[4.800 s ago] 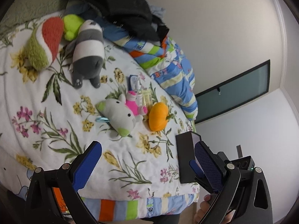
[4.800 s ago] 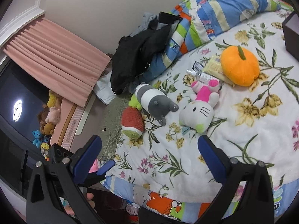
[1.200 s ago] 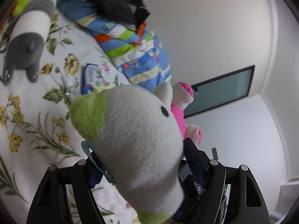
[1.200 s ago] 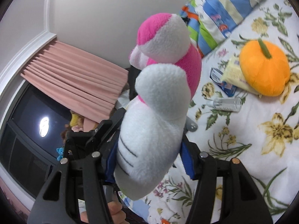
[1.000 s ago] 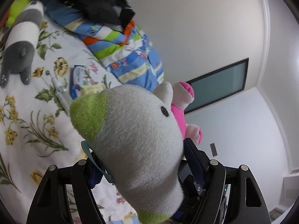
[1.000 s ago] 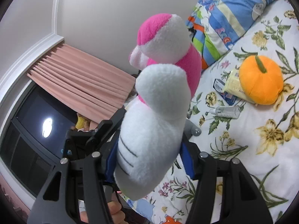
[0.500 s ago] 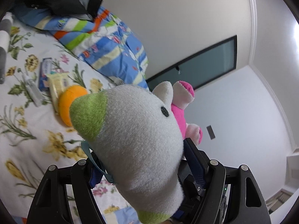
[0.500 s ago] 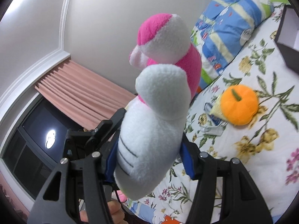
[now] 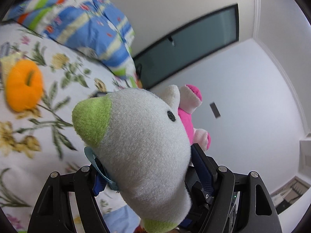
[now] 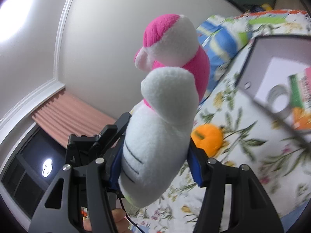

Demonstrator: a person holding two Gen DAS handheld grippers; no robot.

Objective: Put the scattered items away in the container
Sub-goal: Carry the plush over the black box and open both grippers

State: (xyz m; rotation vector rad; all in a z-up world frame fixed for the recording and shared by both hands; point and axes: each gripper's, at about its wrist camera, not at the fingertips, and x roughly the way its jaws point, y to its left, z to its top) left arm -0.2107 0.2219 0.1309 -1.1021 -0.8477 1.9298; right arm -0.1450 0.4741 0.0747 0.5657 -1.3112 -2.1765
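Observation:
Both grippers are shut on the same white plush cat with green ears and a pink outfit, held up in the air above the bed. In the left wrist view the left gripper (image 9: 149,174) clamps the plush cat (image 9: 140,145) at its head. In the right wrist view the right gripper (image 10: 155,167) clamps the plush cat (image 10: 161,128) too, and the left gripper's body shows behind it. A dark box (image 10: 258,58) with an open grey inside lies at the right on the bed and holds a tape roll (image 10: 278,99) and a colourful packet (image 10: 301,101).
An orange plush pumpkin (image 9: 24,85) lies on the floral bedspread (image 9: 25,155); it also shows in the right wrist view (image 10: 208,137). A blue striped quilt (image 9: 85,25) is bunched at the bed's far side. A pink curtain (image 10: 73,114) and a dark window are at left.
Both grippers have carried the plush cat further toward the box, which has come into the right wrist view. The pumpkin has slid left in the left wrist view.

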